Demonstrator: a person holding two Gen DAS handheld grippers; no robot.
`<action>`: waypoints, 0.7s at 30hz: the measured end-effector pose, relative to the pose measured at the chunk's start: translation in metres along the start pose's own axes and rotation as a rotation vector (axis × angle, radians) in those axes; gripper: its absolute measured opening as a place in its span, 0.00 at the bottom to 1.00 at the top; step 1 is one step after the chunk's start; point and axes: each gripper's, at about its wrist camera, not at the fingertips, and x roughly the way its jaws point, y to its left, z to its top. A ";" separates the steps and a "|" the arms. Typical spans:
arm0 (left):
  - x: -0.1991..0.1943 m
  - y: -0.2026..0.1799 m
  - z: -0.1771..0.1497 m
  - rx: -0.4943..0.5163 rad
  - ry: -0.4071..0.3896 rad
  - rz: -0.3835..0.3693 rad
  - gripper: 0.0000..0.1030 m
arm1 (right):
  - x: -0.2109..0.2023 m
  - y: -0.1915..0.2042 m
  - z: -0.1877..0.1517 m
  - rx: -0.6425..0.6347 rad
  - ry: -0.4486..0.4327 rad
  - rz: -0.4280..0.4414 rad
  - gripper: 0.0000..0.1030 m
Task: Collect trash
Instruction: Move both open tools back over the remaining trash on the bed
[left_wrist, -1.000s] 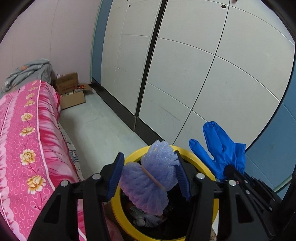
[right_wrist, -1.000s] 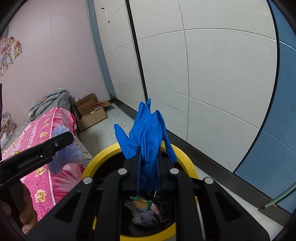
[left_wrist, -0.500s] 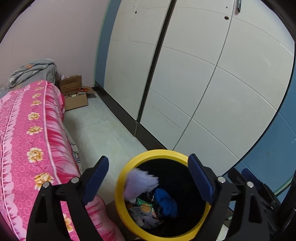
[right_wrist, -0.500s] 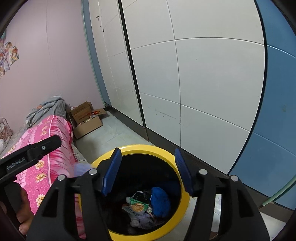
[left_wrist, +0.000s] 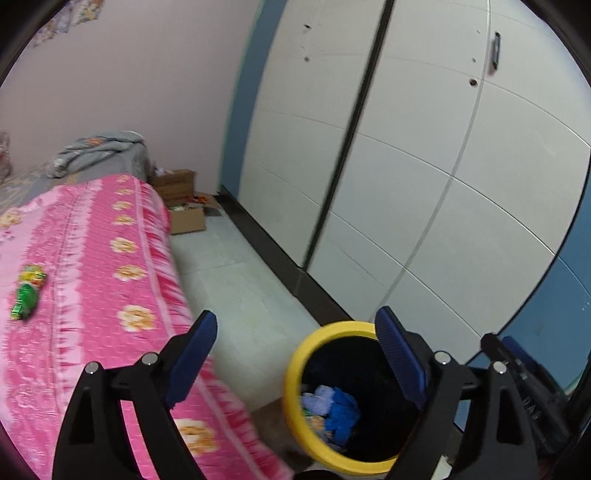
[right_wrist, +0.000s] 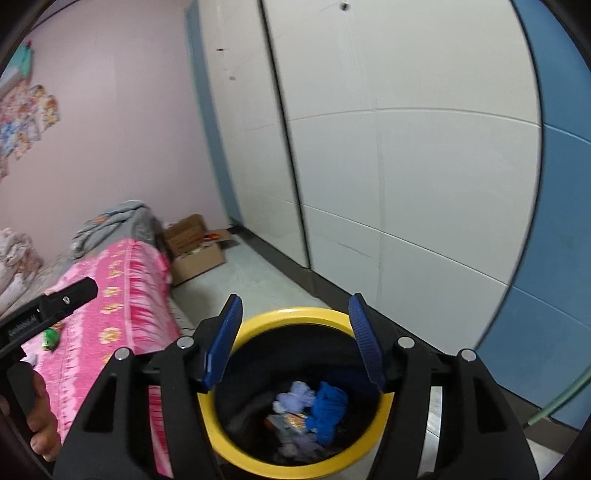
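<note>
Both grippers have just let go of their loads. A second ago the left gripper (left_wrist: 295, 354) clamped a pale purple foam net (left_wrist: 317, 400) and the right gripper (right_wrist: 295, 339) clamped a blue glove (right_wrist: 327, 408). The left jaws have opened over the last second and the right jaws have just been opening too; now both pairs stand wide apart with nothing between them. The 2 items lie side by side inside the yellow-rimmed bin (right_wrist: 295, 315), on top of other wrappers at the bottom. My reading is that this drop-off is finished and both tools are free for the next piece of rubbish.

The left gripper tilts downward and, compared with a second ago, looks more toward the pink floral bedspread (left_wrist: 92, 258), with the bin (left_wrist: 291, 380) now off toward its right finger. The right gripper tilts downward directly over the bin mouth, which sits framed between its blue pads (right_wrist: 223, 343). A hand (right_wrist: 40, 424) grips the left tool's handle at the lower left of the right view.

A small green wrapper (left_wrist: 27, 297) lies on the bedspread (probably the next thing to collect), well apart from both grippers.
</note>
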 end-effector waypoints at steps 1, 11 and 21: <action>-0.007 0.010 0.001 -0.004 -0.011 0.019 0.81 | -0.001 0.009 0.004 -0.012 -0.006 0.026 0.59; -0.082 0.124 0.004 -0.092 -0.094 0.261 0.87 | 0.010 0.112 0.032 -0.116 0.083 0.345 0.72; -0.135 0.248 -0.015 -0.178 -0.078 0.495 0.87 | 0.034 0.262 0.031 -0.258 0.196 0.606 0.76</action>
